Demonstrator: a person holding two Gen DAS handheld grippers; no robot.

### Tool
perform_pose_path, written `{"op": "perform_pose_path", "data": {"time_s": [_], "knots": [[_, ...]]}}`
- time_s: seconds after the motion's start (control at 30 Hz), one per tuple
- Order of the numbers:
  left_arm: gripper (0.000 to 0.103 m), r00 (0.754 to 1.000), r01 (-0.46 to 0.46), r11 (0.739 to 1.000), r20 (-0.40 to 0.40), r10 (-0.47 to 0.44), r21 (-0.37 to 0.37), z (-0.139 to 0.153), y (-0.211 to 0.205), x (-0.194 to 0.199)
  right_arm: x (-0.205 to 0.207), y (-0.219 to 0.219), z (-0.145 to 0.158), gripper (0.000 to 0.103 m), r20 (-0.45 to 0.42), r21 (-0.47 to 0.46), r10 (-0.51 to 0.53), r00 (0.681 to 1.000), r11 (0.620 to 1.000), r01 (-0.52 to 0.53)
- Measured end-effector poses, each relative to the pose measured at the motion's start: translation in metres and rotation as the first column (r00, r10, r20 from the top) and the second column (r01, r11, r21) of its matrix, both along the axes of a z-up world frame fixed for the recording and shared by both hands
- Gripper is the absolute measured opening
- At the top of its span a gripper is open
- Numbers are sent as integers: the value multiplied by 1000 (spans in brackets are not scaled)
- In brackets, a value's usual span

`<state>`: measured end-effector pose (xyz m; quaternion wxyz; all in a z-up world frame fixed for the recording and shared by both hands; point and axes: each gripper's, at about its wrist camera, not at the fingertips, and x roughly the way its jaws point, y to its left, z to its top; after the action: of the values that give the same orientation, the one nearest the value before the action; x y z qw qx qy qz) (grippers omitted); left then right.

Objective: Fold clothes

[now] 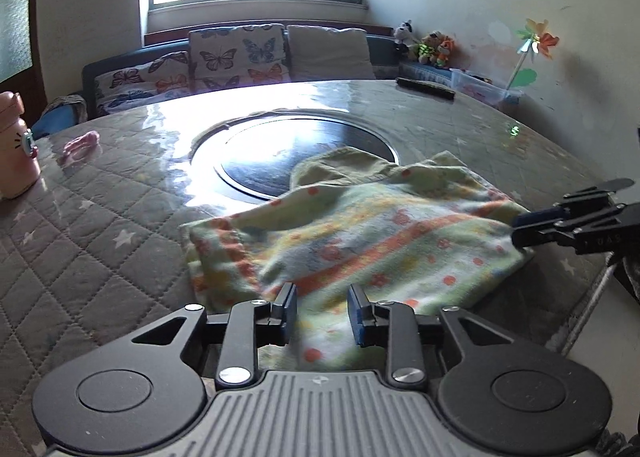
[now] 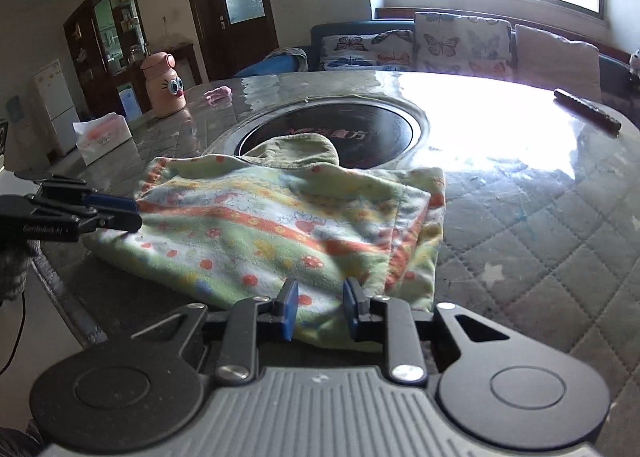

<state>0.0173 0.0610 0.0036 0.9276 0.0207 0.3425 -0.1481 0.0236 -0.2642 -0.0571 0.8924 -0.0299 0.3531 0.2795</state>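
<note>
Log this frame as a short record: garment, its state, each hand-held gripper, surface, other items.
garment: patterned cloth, green, orange and white
state: folded over, lying flat on the table, far edge over the dark round inset
left hand-held gripper: open, cloth's near edge between the pads, not pinched
right hand-held gripper: open, likewise over the near edge
surface: quilted table cover under clear sheet
other items: pink bottle

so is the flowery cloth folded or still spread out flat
Folded. The cloth lies doubled on the table, with stacked layered edges showing at one end.
</note>
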Motion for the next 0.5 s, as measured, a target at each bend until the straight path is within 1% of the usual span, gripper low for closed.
{"op": "perform_pose_path", "data": {"time_s": [0.07,0.13,0.27,0.4,0.5], "knots": [[30,1000,-17,1000,-2,17,-7,2,5,6,5,4,5,28,23,8,-5,1000,1000,4],[30,999,-36,999,-5,36,-2,2,9,14,13,8,6,29,32,8,-14,999,1000,14],[30,996,-84,996,-29,84,2,-3,21,30,35,10,-8,29,-13,-19,-61,998,998,60],[30,993,-106,994,-45,106,-16,-5,31,41,47,11,-7,29,-10,-11,-74,997,997,74],[30,992,-117,993,-42,117,0,-4,32,50,59,15,-7,30,-9,-5,-84,996,996,84]]}}
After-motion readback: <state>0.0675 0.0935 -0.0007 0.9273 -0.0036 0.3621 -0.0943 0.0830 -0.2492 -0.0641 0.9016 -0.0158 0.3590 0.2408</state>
